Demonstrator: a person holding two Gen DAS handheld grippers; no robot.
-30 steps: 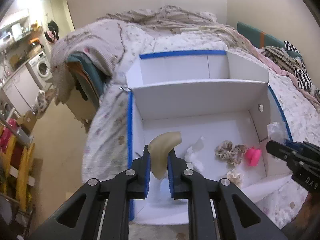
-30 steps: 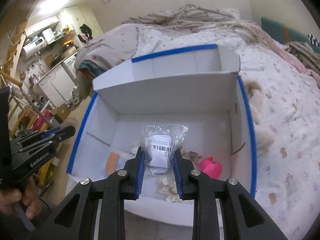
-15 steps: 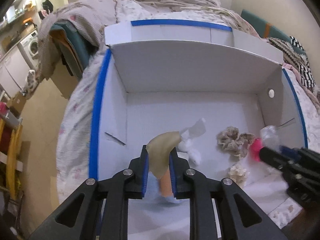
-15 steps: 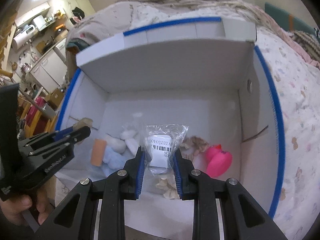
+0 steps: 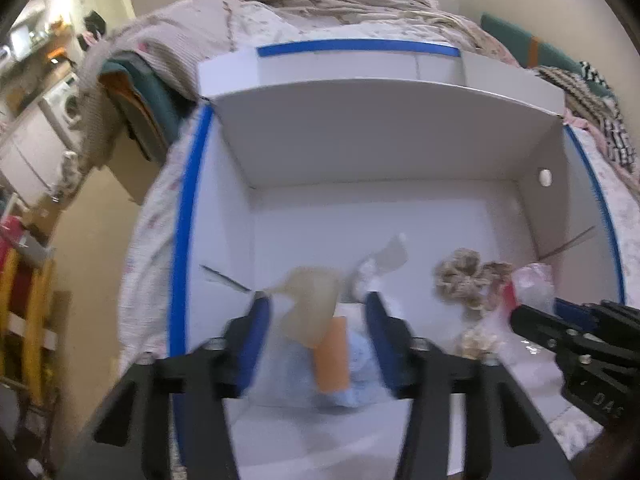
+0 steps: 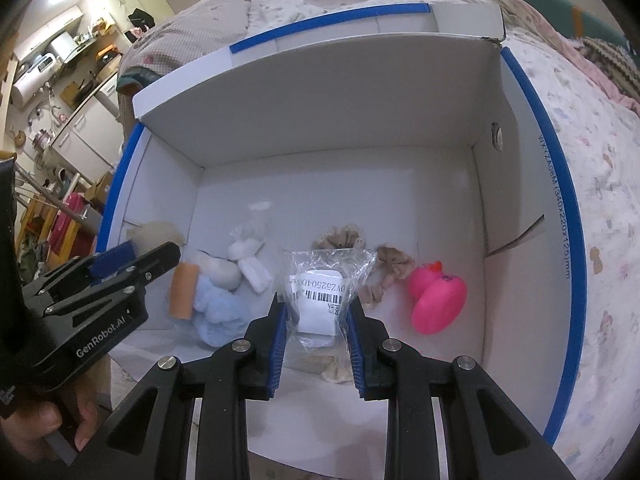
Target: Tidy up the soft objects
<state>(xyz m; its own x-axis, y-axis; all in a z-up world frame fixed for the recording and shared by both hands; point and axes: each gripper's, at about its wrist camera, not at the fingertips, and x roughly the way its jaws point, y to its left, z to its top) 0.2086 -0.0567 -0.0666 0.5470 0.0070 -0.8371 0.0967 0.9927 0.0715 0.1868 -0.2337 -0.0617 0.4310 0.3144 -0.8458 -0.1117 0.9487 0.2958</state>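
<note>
Bedroom setting, with a white cardboard box (image 6: 520,184) parked on the bed (image 6: 600,128). Nearest, the right gripper (image 6: 316,312) is seen with jaws parted around a plastic-bagged packet (image 6: 320,292), barely touching it, if at all. The left gripper (image 5: 316,320) is spread wide, and a beige soft piece (image 5: 310,304) is caught between its jaws, upright, apparently dropping onto the orange and blue bits below. Farther in, scrunchies (image 6: 384,268) and a pink duck (image 6: 438,300) are lying.
</note>
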